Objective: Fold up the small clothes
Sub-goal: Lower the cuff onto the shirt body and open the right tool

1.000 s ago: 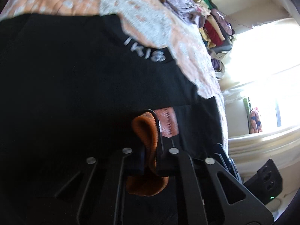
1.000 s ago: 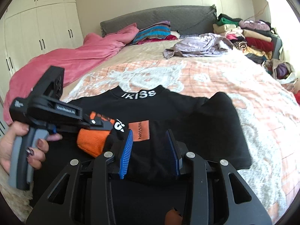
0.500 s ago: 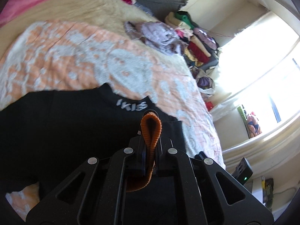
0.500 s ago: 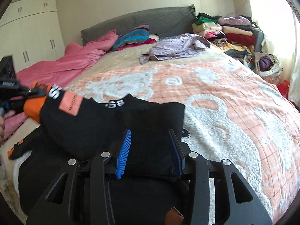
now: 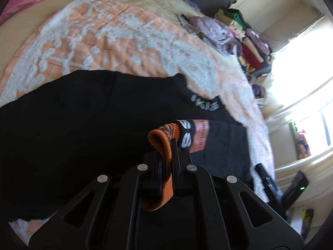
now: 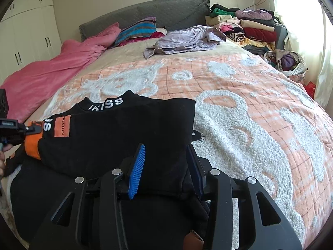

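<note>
Since a second ago, left claw (image 5: 173,145) has carried the orange cuff (image 5: 161,143) sideways across the black sweatshirt (image 6: 116,137), dragging the sleeve over the body so its end now lies at the far left edge of the garment rather than near the middle. Right claw (image 6: 165,166) has just been opening, cloth between its jaws throughout.

Sweatshirt: black, small, white "IKISS" lettering on the collar band, orange ribbed cuff, orange rectangular patch on the sleeve beside a band with white letters. Lies on the bed (image 6: 260,125), on the peach-and-white fleece blanket, collar toward the headboard.

Left claw: jaws together, clamped on the orange cuff, which sticks up between them and folds over to one side. In the right wrist view it sits at the sweatshirt's left edge, a hand (image 6: 3,152) behind it.

Right claw: jaws apart, straddling the sweatshirt's folded right edge; blue left pad stands clear of the cloth, right finger lies against the fold. No firm pinch visible.
</note>
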`<state>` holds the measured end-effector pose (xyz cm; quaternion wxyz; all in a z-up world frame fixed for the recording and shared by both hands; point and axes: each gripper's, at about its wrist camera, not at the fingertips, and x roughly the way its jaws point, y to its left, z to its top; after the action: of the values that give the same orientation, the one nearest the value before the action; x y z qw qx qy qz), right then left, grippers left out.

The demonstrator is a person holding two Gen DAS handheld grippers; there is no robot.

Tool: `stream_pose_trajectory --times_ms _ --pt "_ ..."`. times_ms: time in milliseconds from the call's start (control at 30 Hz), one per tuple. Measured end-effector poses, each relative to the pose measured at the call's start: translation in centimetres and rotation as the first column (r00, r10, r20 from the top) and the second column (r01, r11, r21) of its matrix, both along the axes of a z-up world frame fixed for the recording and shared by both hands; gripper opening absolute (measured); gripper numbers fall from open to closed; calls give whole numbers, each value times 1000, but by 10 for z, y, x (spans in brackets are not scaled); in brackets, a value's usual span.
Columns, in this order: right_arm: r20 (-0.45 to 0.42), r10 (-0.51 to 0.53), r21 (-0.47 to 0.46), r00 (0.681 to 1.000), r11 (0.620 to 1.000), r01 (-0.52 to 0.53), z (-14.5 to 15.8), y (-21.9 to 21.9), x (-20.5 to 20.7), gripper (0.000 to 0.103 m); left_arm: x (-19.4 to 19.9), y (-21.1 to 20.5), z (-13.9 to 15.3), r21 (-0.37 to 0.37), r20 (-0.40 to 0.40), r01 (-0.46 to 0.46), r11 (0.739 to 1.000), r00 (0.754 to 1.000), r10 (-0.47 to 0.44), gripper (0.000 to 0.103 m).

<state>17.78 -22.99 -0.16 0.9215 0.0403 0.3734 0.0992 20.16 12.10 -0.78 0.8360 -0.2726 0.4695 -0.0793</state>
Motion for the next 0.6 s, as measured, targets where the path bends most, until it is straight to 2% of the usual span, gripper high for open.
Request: stream_pose_trajectory --times_ms 67,200,233,333,467,567,600 --pt "-4 9 -5 1000 1000 -9 -2 4 0 40 -2 3 -4 29 -11 -15 999 1000 15 8" --pt "-4 41 -24 999 999 -41 -4 13 0 41 -13 7 7 100 39 -40 994 999 36 13" --pt "-6 49 -28 999 998 -49 -5 15 -1 41 -16 6 13 124 58 -45 991 998 38 17" --pt "-21 71 -31 997 997 -72 -8 22 0 46 -23 -7 24 224 96 -22 974 995 1 19" --pt "-65 82 -70 995 994 -86 -17 32 2 46 -21 -28 7 305 35 48 951 997 -62 29" --pt "-117 77 -96 990 991 -88 -28 32 5 46 -17 -26 -20 329 -47 54 943 998 -41 32" --pt "-117 78 -95 990 991 -89 -29 32 5 46 -18 -24 -25 323 -48 51 945 998 -37 32"
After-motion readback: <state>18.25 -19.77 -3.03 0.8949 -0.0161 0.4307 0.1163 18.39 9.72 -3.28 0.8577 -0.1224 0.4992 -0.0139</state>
